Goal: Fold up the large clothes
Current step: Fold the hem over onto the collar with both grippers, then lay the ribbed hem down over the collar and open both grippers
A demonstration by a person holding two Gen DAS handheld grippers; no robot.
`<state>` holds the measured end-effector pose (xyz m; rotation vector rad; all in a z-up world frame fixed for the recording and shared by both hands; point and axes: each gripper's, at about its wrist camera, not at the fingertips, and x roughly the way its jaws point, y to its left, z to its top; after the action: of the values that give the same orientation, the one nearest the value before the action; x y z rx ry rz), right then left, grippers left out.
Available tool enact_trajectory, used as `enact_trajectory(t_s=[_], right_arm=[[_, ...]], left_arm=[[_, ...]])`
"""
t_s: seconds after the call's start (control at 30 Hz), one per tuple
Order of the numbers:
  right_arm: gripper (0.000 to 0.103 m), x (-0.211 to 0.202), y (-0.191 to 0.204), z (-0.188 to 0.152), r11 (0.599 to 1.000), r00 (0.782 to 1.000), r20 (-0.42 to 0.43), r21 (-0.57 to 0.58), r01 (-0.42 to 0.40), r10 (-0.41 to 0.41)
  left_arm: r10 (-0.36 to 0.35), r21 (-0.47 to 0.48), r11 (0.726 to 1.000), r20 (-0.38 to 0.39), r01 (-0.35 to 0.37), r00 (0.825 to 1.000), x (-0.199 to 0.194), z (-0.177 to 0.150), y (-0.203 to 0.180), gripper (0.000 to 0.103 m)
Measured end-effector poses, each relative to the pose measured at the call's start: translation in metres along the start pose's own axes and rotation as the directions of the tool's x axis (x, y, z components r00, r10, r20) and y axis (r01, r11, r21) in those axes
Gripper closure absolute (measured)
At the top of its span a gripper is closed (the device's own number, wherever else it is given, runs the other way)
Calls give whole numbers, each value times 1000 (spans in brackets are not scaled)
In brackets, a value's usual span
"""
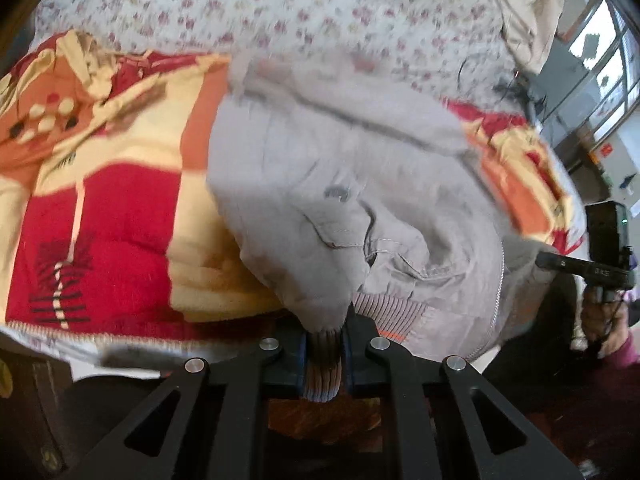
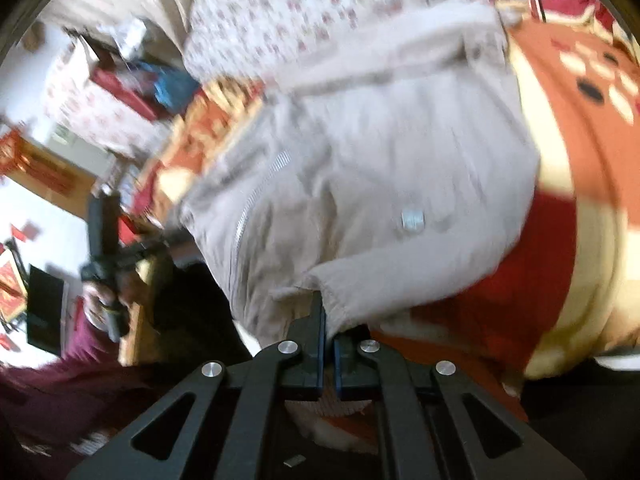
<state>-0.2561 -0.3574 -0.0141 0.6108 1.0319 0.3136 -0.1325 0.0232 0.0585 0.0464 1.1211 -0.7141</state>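
- left gripper (image 1: 326, 334) clamped tight on ribbed cuff (image 1: 325, 364); cuff end hidden between pads
- right gripper (image 2: 328, 332) nearly closed, pinching hem of grey jacket (image 2: 380, 168); view motion-blurred
- jacket bunched just ahead of both claws, zipper showing, lying on red-cream blanket (image 1: 112, 208)
- floral sheet (image 1: 280, 4) beyond

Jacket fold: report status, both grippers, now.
Left gripper shut on the jacket's ribbed hem. Right gripper shut on a jacket edge. Jacket rumpled on the red blanket, unfolded. Nothing in the way.
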Motion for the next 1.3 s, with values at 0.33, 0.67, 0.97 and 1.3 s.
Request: enact_trajectory(t_s=[0.33,0.67,0.97,1.3], right_arm=[[101,-45,-16,110,998,960,278,53,-23,8],[101,-11,-77,201,980,952,293,195,33,-91],[102,0,-90,231,981,953,292,193,26,-83],[98,48,-130,274,942,957,225,318,105,-183]], left_arm=[[-93,-87,991,93,101,991,3,121,32,92],[-66,-118,991,12,67,998,103,204,33,90],[-44,-163,985,68,55,997,100,245,50,83],[11,-277,961,147,30,989,116,242,96,32]])
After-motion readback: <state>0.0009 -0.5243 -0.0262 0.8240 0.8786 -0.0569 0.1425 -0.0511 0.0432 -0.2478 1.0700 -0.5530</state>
